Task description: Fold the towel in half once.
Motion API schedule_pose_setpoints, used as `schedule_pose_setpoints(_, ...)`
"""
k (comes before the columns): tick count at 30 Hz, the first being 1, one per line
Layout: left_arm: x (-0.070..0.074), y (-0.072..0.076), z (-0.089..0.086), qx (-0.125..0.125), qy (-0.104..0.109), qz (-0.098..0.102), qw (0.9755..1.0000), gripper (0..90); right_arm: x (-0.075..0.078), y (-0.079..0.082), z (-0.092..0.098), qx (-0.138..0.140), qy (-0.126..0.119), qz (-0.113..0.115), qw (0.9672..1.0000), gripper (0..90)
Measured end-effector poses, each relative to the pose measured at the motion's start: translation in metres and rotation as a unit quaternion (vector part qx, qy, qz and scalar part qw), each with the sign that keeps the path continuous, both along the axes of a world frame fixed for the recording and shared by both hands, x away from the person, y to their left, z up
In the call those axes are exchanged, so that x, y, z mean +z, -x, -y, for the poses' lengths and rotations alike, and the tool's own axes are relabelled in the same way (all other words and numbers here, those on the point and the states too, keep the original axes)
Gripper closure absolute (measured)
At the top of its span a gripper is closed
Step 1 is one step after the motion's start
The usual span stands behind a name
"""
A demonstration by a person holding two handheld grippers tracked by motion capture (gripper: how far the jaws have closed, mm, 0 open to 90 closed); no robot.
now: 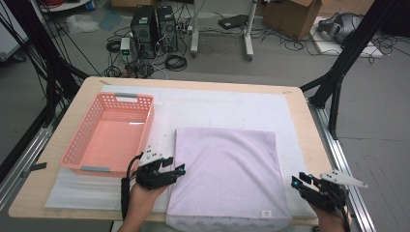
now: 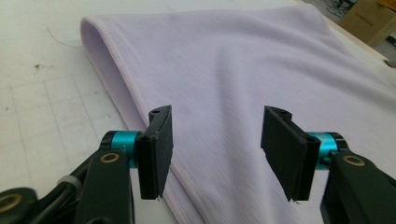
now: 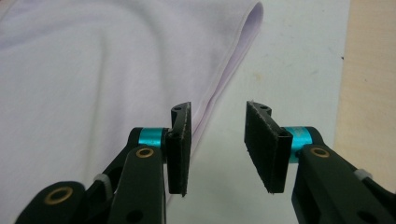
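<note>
Seen from the high view, a folded lilac towel lies flat on a white mat covering the wooden tabletop, its near edge at the tabletop's front. A pink basket sits just left of the towel, apart from it. The left tongs, held in a hand, hover at the towel's left edge, while the right tongs stand just off the towel's right edge near its front corner. Computer towers and cardboard boxes stand on the floor beyond the tabletop. In the left gripper view, the left tongs are spread wide over the towel, one jaw above its hemmed edge, nothing pinched between them. In the right gripper view, the right tongs stand moderately apart over the white mat, beside the towel, whose hem runs past the left-hand jaw; the gap between the jaws holds nothing.
</note>
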State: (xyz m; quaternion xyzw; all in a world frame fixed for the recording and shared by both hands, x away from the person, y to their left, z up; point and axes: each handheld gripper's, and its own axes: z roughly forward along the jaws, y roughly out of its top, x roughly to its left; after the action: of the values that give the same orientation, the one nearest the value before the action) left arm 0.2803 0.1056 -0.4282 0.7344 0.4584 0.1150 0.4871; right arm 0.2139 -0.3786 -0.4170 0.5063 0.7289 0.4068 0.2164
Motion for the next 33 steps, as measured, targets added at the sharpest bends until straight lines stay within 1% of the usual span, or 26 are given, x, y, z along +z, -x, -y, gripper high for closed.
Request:
schedule_pose_setpoints(2, -0.001, -0.016, 0.000, 0.007, -0.003, -0.005, 1.0000, 43.9, -0.004, -0.017, -0.002, 0.005, -0.011, -0.014, 0.9998, 57.0)
schedule_pose_setpoints(3, -0.002, -0.027, -0.001, 0.018, 0.000, -0.009, 0.9998, 43.8, -0.006, -0.024, -0.002, 0.010, -0.015, -0.019, 0.9997, 55.3)
schedule_pose_setpoints(4, -0.003, -0.034, 0.000, 0.029, 0.000, -0.007, 0.9996, 43.0, -0.009, -0.035, -0.004, 0.010, -0.020, -0.027, 0.9994, 54.3)
schedule_pose_setpoints(5, -0.005, -0.040, 0.002, 0.036, -0.006, -0.002, 0.9993, 42.7, -0.011, -0.044, -0.005, 0.008, -0.023, -0.030, 0.9993, 53.0)
schedule_pose_setpoints(6, -0.007, -0.046, 0.004, 0.045, -0.019, -0.004, 0.9988, 42.7, -0.013, -0.052, -0.007, 0.009, -0.023, -0.034, 0.9991, 51.7)
schedule_pose_setpoints(7, -0.010, -0.052, 0.006, 0.045, -0.030, -0.008, 0.9985, 42.7, -0.015, -0.060, -0.009, 0.006, -0.023, -0.039, 0.9989, 50.1)
schedule_pose_setpoints(8, -0.011, -0.057, 0.010, 0.048, -0.034, -0.011, 0.9982, 42.7, -0.017, -0.069, -0.012, 0.005, -0.024, -0.043, 0.9988, 47.9)
schedule_pose_setpoints(10, -0.012, -0.066, 0.014, 0.054, -0.047, -0.010, 0.9973, 42.7, -0.020, -0.086, -0.016, 0.007, -0.025, -0.051, 0.9984, 45.6)
schedule_pose_setpoints(12, -0.012, -0.077, 0.018, 0.069, -0.064, -0.021, 0.9954, 42.8, -0.021, -0.099, -0.020, 0.003, -0.021, -0.053, 0.9984, 43.7)
schedule_pose_setpoints(13, -0.013, -0.082, 0.019, 0.075, -0.063, -0.028, 0.9948, 42.8, -0.021, -0.108, -0.022, 0.002, -0.015, -0.059, 0.9981, 43.4)
schedule_pose_setpoints(15, -0.014, -0.092, 0.020, 0.085, -0.063, -0.041, 0.9936, 40.4, -0.020, -0.120, -0.024, -0.005, 0.000, -0.064, 0.9979, 43.5)
schedule_pose_setpoints(17, -0.016, -0.100, 0.022, 0.091, -0.066, -0.049, 0.9924, 39.6, -0.020, -0.129, -0.024, -0.010, 0.005, -0.067, 0.9977, 43.9)
schedule_pose_setpoints(20, -0.018, -0.105, 0.022, 0.086, -0.064, -0.046, 0.9932, 39.5, -0.022, -0.141, -0.024, -0.010, 0.006, -0.079, 0.9968, 45.2)
schedule_pose_setpoints(21, -0.019, -0.105, 0.022, 0.083, -0.064, -0.044, 0.9935, 39.8, -0.023, -0.144, -0.025, -0.013, 0.003, -0.082, 0.9966, 45.9)
schedule_pose_setpoints(22, -0.019, -0.105, 0.022, 0.079, -0.076, -0.037, 0.9933, 41.0, -0.025, -0.148, -0.024, -0.015, -0.001, -0.087, 0.9961, 47.7)
schedule_pose_setpoints(23, -0.019, -0.103, 0.023, 0.075, -0.094, -0.026, 0.9924, 44.5, -0.025, -0.150, -0.024, -0.020, -0.005, -0.085, 0.9961, 50.3)
schedule_pose_setpoints(24, -0.020, -0.102, 0.024, 0.073, -0.107, -0.017, 0.9915, 49.4, -0.026, -0.152, -0.024, -0.022, -0.006, -0.085, 0.9961, 52.5)
schedule_pose_setpoints(25, -0.020, -0.102, 0.024, 0.073, -0.111, -0.014, 0.9910, 53.5, -0.026, -0.153, -0.026, -0.024, 0.005, -0.080, 0.9965, 58.0)
schedule_pose_setpoints(26, -0.020, -0.102, 0.023, 0.073, -0.110, -0.015, 0.9911, 57.4, -0.026, -0.152, -0.029, -0.026, 0.026, -0.075, 0.9965, 62.4)
schedule_pose_setpoints(27, -0.019, -0.103, 0.021, 0.073, -0.098, -0.023, 0.9923, 63.4, -0.026, -0.152, -0.031, -0.024, 0.037, -0.071, 0.9965, 67.8)
schedule_pose_setpoints(28, -0.020, -0.103, 0.019, 0.063, -0.077, -0.037, 0.9944, 75.5, -0.026, -0.152, -0.032, -0.011, 0.032, -0.073, 0.9967, 83.8)
schedule_pose_setpoints(29, -0.019, -0.103, 0.019, 0.068, -0.074, -0.041, 0.9941, 83.5, -0.025, -0.151, -0.034, -0.001, 0.032, -0.073, 0.9968, 85.1)
schedule_pose_setpoints(30, -0.019, -0.103, 0.020, 0.068, -0.080, -0.038, 0.9937, 84.4, -0.025, -0.151, -0.037, 0.000, 0.044, -0.071, 0.9965, 86.0)
schedule_pose_setpoints(31, -0.018, -0.103, 0.021, 0.070, -0.079, -0.040, 0.9937, 85.2, -0.025, -0.151, -0.036, 0.002, 0.045, -0.071, 0.9965, 86.6)
schedule_pose_setpoints(32, -0.017, -0.104, 0.021, 0.076, -0.072, -0.044, 0.9935, 85.5, -0.024, -0.152, -0.034, 0.005, 0.035, -0.074, 0.9966, 86.9)
schedule_pose_setpoints(33, -0.016, -0.105, 0.020, 0.084, -0.065, -0.039, 0.9936, 85.7, -0.025, -0.153, -0.031, 0.004, 0.023, -0.077, 0.9967, 87.2)
